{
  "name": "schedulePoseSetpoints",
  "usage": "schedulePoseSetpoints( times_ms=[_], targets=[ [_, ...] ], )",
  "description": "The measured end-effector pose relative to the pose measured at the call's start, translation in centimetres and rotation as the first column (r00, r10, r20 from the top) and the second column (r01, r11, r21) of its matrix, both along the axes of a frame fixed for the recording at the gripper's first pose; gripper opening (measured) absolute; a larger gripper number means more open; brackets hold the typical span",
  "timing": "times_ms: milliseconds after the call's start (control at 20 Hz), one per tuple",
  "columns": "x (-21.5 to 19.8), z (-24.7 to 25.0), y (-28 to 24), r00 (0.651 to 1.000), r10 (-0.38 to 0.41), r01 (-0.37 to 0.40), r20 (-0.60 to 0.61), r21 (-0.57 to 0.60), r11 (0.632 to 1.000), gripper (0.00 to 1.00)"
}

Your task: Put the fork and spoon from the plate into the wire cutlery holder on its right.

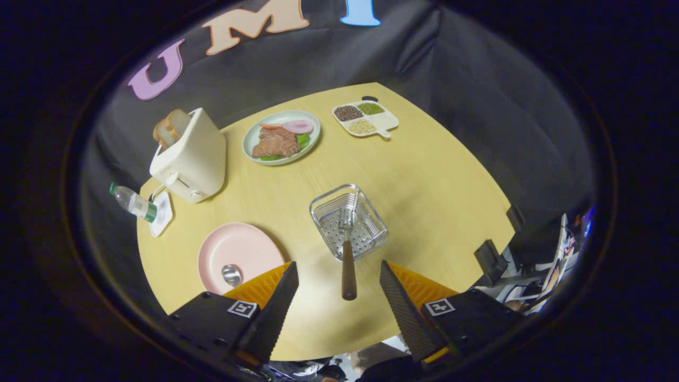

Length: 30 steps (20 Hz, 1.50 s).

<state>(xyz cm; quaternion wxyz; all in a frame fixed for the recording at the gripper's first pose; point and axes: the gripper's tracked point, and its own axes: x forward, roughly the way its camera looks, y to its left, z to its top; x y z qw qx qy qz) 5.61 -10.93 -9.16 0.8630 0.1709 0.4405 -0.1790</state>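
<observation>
Gripper view: you have the fork (347, 249) standing in the wire cutlery holder (371, 233), its tines down against the perforated base and its dark handle leaning out over the near rim toward you. The handle's end lies in the gap between the fingers and touches neither one. Your gripper (339, 278) has its fingers spread wide with nothing held. To the left of the holder sits the pink plate (238, 246), partly hidden by the left finger; the spoon (232, 275) lies on it with its bowl showing just beyond that finger. All of this rests on the round yellow table (424, 185). Farther out you see a toaster (191, 156) loaded with bread, a water bottle (132, 202) lying at the table's left edge, a plate of food (281, 137) and a divided dish (366, 118) of grains near the booth wall
</observation>
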Motion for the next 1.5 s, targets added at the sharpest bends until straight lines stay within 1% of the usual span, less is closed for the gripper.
schedulePoseSetpoints(
  times_ms=[200,300,400,500,550,650,700,850,900,1100,1350,1500],
  targets=[
    [-0.7,1.8,1.3,0.997,0.075,-0.072,0.032,-0.088,0.993,0.98],
    [-0.6,2.9,2.9,0.99,0.123,-0.114,0.073,-0.118,0.986,0.98],
    [-0.3,3.7,5.3,0.972,0.187,-0.168,0.144,-0.138,0.976,0.98],
    [-0.5,3.8,7.3,0.949,0.257,-0.225,0.181,-0.179,0.958,0.99],
    [-0.6,3.7,8.2,0.939,0.285,-0.245,0.195,-0.203,0.948,0.99],
    [-0.7,3.6,9.4,0.922,0.318,-0.26,0.221,-0.258,0.931,0.99],
    [-0.7,3.4,10.3,0.913,0.328,-0.26,0.245,-0.271,0.927,1.0],
    [-1.2,2.4,13.9,0.882,0.342,-0.276,0.324,-0.232,0.933,1.0],
    [-1.5,1.7,14.6,0.877,0.344,-0.278,0.334,-0.23,0.933,1.0],
    [-2.9,-1.8,16.9,0.87,0.368,-0.293,0.327,-0.257,0.921,1.0],
    [-3.8,-5.5,19.8,0.857,0.373,-0.293,0.356,-0.259,0.92,1.0],
    [-3.7,-6.7,21.0,0.846,0.364,-0.276,0.39,-0.266,0.924,1.0]
  ],
)
